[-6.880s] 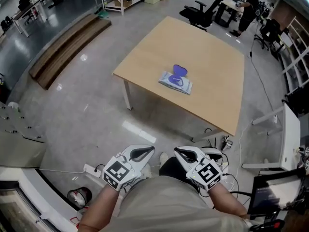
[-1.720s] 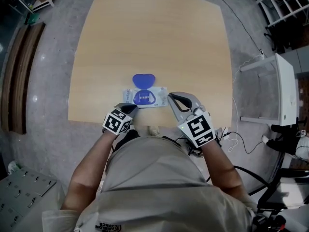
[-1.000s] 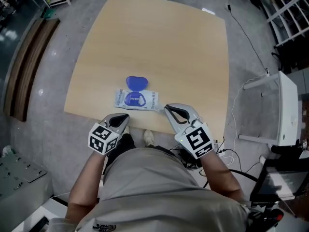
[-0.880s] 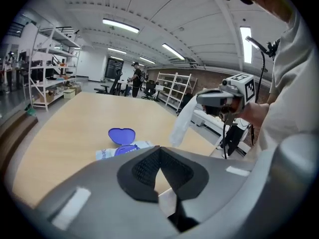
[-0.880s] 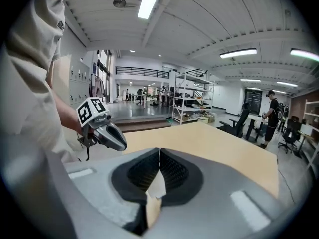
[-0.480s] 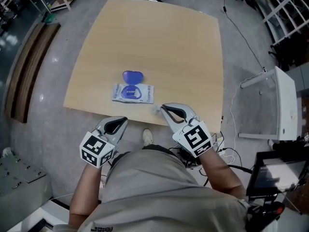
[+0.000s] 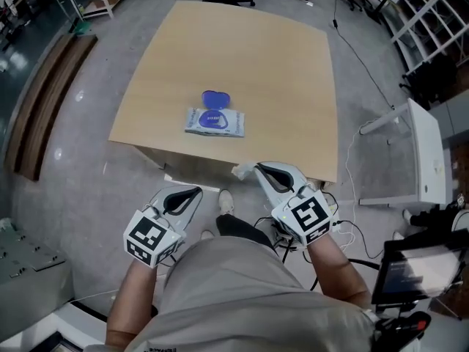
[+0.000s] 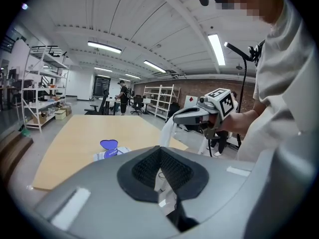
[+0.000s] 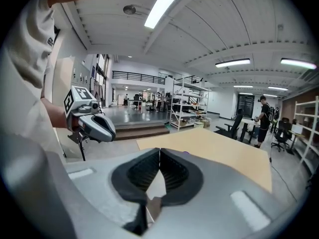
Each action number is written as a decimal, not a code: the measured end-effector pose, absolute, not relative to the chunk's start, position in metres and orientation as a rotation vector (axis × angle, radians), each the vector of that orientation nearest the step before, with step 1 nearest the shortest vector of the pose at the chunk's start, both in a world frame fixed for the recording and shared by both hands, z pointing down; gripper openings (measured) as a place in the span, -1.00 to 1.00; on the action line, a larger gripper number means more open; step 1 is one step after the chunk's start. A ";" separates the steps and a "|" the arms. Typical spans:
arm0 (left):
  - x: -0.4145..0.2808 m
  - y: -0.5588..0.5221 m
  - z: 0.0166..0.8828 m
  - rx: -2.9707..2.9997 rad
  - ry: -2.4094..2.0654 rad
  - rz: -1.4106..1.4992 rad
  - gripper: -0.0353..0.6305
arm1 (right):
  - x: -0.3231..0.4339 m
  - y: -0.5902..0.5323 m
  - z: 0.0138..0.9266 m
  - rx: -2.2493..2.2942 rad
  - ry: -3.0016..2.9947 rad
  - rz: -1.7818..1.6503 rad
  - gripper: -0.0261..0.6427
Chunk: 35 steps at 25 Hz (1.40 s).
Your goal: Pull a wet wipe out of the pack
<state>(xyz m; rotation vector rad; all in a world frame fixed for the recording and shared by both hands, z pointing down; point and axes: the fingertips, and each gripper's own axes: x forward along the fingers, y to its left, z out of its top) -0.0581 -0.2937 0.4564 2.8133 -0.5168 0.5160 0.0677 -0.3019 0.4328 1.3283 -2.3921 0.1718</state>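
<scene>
White wet wipe out of the pack, pinched in right gripper.
One flat white-and-blue wipe pack, blue heart-shaped lid flipped open, lies fully in view near the front edge of the light wooden table, well apart from the two grippers. Left gripper has its jaws closed together, empty. Left gripper view shows the wipe hanging from the right jaws; right gripper view shows only a sliver between the pads. One white stand to the right.
</scene>
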 end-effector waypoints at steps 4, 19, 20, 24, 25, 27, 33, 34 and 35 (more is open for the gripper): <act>-0.088 -0.244 0.445 2.816 -0.502 0.488 -0.88 | 0.041 -0.247 0.409 1.359 -2.386 0.170 -0.91; -0.064 -0.140 0.446 2.829 -0.588 0.483 -0.88 | 0.041 -0.125 0.400 1.224 -2.492 0.118 -0.91; -0.056 -0.130 0.446 2.828 -0.599 0.484 -0.88 | 0.048 -0.114 0.401 1.216 -2.498 0.116 -0.91; -0.015 -0.085 0.427 2.827 -0.636 0.456 -0.88 | 0.086 -0.066 0.393 1.186 -2.525 0.116 -0.91; -0.005 -0.073 0.423 2.828 -0.647 0.450 -0.88 | 0.095 -0.054 0.392 1.180 -2.533 0.113 -0.91; 0.010 -0.046 0.419 2.830 -0.676 0.441 -0.88 | 0.112 -0.028 0.393 1.163 -2.550 0.108 -0.91; 0.031 0.034 0.417 2.784 -0.755 0.464 -0.88 | 0.140 0.041 0.403 1.096 -2.605 0.142 -0.91; 0.032 0.047 0.416 2.786 -0.753 0.483 -0.88 | 0.142 0.052 0.404 1.086 -2.614 0.149 -0.91; 0.034 0.059 0.416 2.790 -0.751 0.501 -0.88 | 0.144 0.061 0.405 1.079 -2.621 0.156 -0.91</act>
